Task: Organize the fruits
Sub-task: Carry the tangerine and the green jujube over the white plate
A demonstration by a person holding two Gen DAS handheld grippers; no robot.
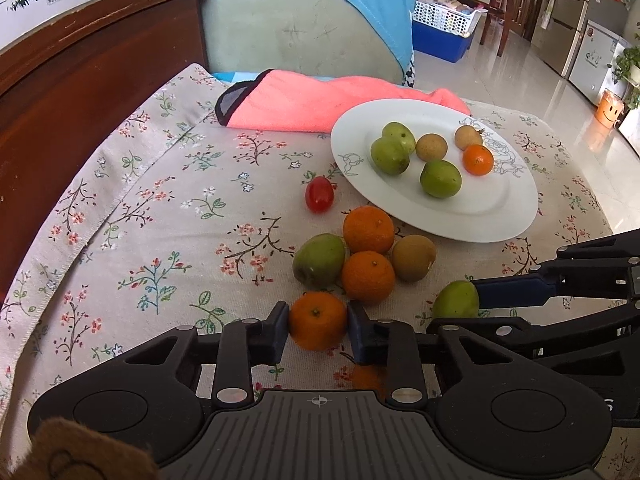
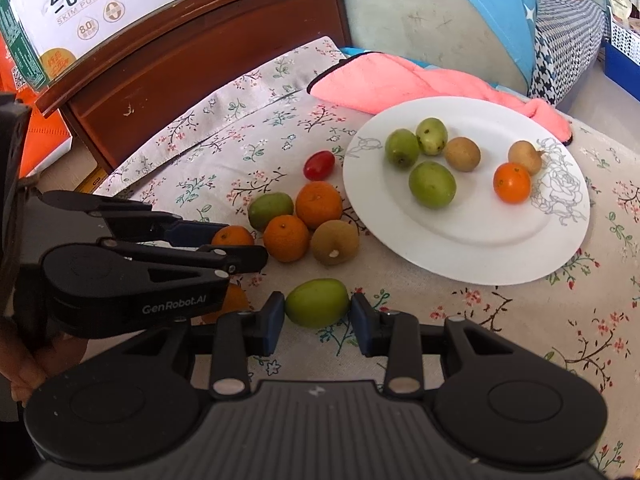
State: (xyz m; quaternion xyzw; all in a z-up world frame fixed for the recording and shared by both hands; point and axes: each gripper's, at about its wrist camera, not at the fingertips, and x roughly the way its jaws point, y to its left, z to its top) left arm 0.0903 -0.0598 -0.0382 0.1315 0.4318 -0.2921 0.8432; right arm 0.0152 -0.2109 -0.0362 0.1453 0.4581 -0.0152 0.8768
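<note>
On the flowered bench the left tool (image 1: 318,322) has its pads pressed on a small orange (image 1: 317,320) at the near edge of the loose fruit pile, while the right tool (image 2: 318,309) grips a green fruit (image 2: 316,307) just beside it, the white plate (image 2: 500,256) lying farther right.

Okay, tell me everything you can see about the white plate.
The white plate is round, glossy and ceramic-looking, with grey line-drawn flowers on its rim. It lies flat on the floral tablecloth, its far edge against the pink towel. It holds three green fruits, two brown ones and one small orange. Neither gripper touches it.
</note>
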